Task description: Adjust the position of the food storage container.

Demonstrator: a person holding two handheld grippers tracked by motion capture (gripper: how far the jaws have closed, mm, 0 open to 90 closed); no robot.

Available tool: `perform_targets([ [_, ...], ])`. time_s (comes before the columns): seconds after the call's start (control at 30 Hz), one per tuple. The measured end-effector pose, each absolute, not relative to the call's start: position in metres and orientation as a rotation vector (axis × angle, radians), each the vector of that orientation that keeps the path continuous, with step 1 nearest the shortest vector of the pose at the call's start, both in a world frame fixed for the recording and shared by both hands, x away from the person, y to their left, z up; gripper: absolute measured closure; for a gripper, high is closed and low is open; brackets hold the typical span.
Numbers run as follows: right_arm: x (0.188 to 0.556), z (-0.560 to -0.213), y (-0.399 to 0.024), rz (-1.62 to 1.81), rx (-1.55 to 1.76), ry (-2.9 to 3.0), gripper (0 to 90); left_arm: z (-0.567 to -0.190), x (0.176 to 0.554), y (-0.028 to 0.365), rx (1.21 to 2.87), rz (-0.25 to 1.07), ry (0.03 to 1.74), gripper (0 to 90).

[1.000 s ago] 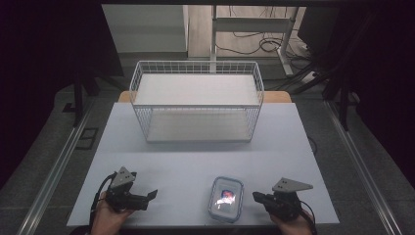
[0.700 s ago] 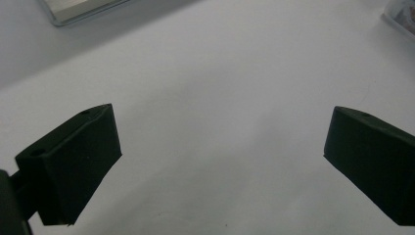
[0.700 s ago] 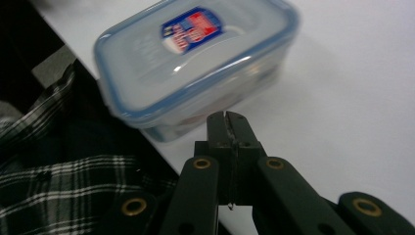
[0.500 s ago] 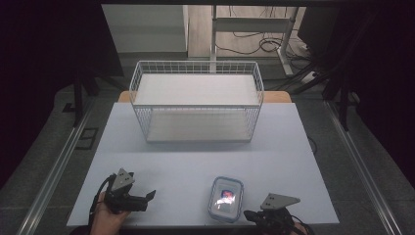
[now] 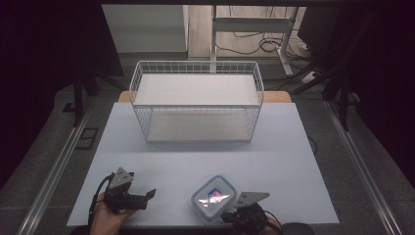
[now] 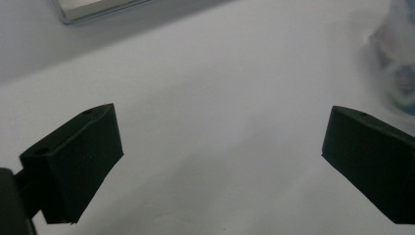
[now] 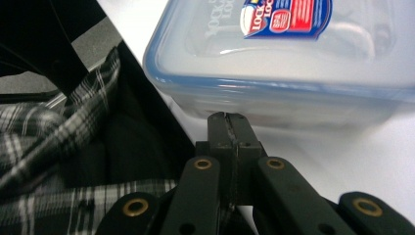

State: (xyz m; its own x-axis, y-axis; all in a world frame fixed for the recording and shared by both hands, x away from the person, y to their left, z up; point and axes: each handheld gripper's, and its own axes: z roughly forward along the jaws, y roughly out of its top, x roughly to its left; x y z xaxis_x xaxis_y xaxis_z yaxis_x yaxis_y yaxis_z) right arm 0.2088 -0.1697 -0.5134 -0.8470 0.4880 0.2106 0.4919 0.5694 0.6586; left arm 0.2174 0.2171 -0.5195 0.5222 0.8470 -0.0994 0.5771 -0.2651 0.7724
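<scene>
Table [image 5: 293,161] first — one white top, the biggest thing on show, carrying everything else. One white wire basket [image 5: 196,105] stands on it, well ahead of both grippers on the far half, empty-looking with its mesh walls upright. One food container [image 5: 214,198] — a clear plastic box with rounded corners, a blue-rimmed lid snapped on, and a red-and-blue label on top — lies flat near the table's near edge, just ahead and to the left of the right gripper [image 5: 230,215].

Two grippers in play, one in each hand. In the right gripper view the right gripper [image 7: 228,117] has its jaws clenched tight together, nothing between them, their tips right up at the container's [image 7: 288,58] near side wall, low against it; whether they touch it I cannot tell. The label [image 7: 286,17] reads clearly on the lid from here. To that gripper's left in its own view — one checked sleeve [image 7: 58,147], dark and plaid, off the table's edge.

The left gripper [image 5: 142,196] sits well off to the container's left, held in a hand [image 5: 105,218] at the near edge. Its own view shows the left gripper [image 6: 220,156] spread wide, released, bare white table [image 6: 210,98] between the jaws, with the container [image 6: 399,63] a blur off past its right jaw.

Nothing lies between the right gripper and the container — open table all the way to the basket beyond.
</scene>
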Motion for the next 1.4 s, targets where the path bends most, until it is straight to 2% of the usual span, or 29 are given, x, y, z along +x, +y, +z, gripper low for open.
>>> perform_targets([
  [0.17, 0.224, -0.516, -0.142, -1.158, -0.836, -2.805, 89.4, -0.519, 0.216, 0.212, 2.013, 0.418, 1.149, 9.1],
  [0.27, 0.227, -0.514, -0.141, -1.155, -0.841, -2.819, 89.3, -0.52, 0.215, 0.206, 2.036, 0.404, 1.138, 20.1],
  [0.33, 0.222, -0.507, -0.153, -1.18, -0.857, -2.815, 89.2, -0.52, 0.212, 0.201, 2.053, 0.36, 1.094, 31.7],
  [0.4, 0.219, -0.503, -0.159, -1.197, -0.869, -2.816, 89.2, -0.519, 0.211, 0.195, 2.063, 0.32, 1.052, 48.1],
  [0.43, 0.217, -0.498, -0.168, -1.219, -0.896, -2.825, 89.3, -0.519, 0.21, 0.191, 2.067, 0.286, 1.031, 48.1],
  [0.47, 0.217, -0.495, -0.177, -1.243, -0.935, -2.84, 89.2, -0.52, 0.21, 0.186, 2.068, 0.257, 1.015, 54.8],
  [0.5, 0.224, -0.491, -0.193, -1.265, -1.05, -2.842, 89.3, -0.52, 0.209, 0.18, 2.072, 0.226, 0.996, 68.0],
  [0.53, 0.224, -0.491, -0.193, -1.265, -1.05, -2.842, 89.3, -0.519, 0.207, 0.174, 2.081, 0.199, 0.974, 68.0],
  [0.63, 0.243, -0.498, -0.199, -1.22, -1.143, -2.875, 89.3, -0.523, 0.199, 0.144, 2.129, 0.113, 0.893, 85.7],
  [0.77, 0.248, -0.507, -0.187, -1.162, -1.085, -2.874, 89.3, -0.531, 0.195, 0.124, 2.178, 0.09, 0.87, 88.1],
  [0.9, 0.25, -0.51, -0.177, -1.126, -1.052, -2.89, 89.2, -0.532, 0.202, 0.119, 2.143, 0.093, 0.905, 88.6],
  [1.4, 0.272, -0.51, -0.158, -1.121, -1.031, -2.895, 89.2, -0.538, 0.25, 0.137, 2.124, 0.189, 1.044, 89.4],
])
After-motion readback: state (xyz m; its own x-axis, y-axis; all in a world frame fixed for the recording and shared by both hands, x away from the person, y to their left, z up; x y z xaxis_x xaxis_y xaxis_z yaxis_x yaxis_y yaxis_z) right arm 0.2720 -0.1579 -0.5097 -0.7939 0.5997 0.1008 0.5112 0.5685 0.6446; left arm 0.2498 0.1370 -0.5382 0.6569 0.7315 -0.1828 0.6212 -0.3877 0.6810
